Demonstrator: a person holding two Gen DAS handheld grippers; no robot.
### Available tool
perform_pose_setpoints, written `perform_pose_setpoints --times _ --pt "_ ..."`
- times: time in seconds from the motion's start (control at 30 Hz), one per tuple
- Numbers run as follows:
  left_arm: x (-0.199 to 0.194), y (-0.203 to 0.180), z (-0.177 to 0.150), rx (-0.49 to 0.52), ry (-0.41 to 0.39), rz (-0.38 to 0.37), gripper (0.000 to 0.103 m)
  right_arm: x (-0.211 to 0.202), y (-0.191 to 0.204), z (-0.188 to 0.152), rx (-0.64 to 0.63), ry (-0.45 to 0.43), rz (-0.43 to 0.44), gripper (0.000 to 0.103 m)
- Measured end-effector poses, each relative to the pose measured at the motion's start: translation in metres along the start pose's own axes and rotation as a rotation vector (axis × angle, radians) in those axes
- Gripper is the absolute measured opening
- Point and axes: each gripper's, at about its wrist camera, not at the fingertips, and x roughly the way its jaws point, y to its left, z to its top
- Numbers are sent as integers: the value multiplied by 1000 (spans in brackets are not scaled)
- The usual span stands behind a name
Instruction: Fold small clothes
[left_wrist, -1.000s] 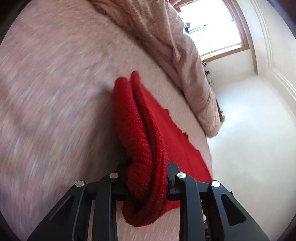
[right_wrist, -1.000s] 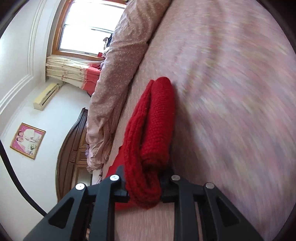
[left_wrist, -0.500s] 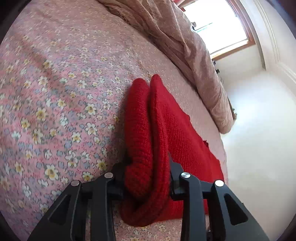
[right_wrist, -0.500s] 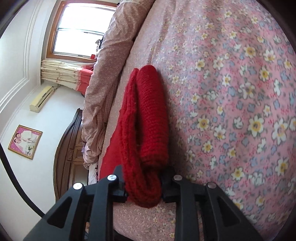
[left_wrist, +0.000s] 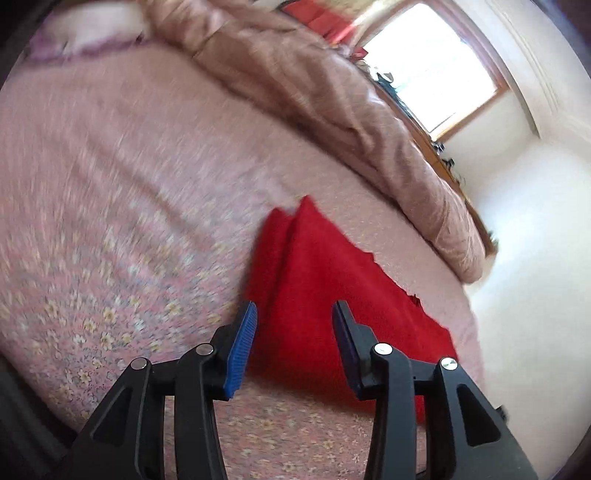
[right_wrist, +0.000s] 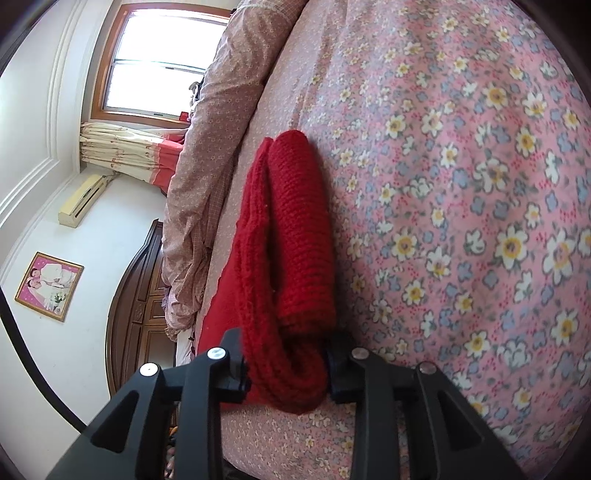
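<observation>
A red knitted garment (left_wrist: 314, 280) lies folded on the pink floral bed sheet (left_wrist: 110, 206). In the left wrist view my left gripper (left_wrist: 294, 328) is open, its blue-padded fingers (left_wrist: 242, 343) standing apart over the garment's near edge and holding nothing. In the right wrist view my right gripper (right_wrist: 286, 360) is shut on a doubled edge of the red garment (right_wrist: 295, 236), which lies along the sheet (right_wrist: 461, 184).
A rumpled pink-brown duvet (left_wrist: 332, 92) lies along the far side of the bed and shows in the right wrist view (right_wrist: 207, 155). A window (right_wrist: 162, 62), curtains, an air conditioner (right_wrist: 79, 201), a framed picture (right_wrist: 50, 286) and a dark wooden headboard (right_wrist: 136, 295) are beyond.
My left gripper has opened and let go of the red garment, which now lies on the sheet; the view has pulled back and is blurred. My right gripper still holds its edge.
</observation>
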Motion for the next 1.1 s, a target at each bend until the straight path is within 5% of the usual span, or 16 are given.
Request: perform_pose_setpoints --times 0.27,0.37,0.57,0.9,1.1 --pt "59 -147 -44 392 130 -55 31 6 3 6 31 -1 -4 30" --pt "91 -178 -67 460 207 -29 13 7 2 8 32 0 -3 30" --pt "134 -174 -96 502 270 -61 4 6 1 9 32 -2 -4 30" --pt "131 -182 -105 518 285 5 0 11 7 13 36 4 -29 27" --pt "130 -172 -102 461 274 -38 0 4 70 14 -187 -50 -84 22"
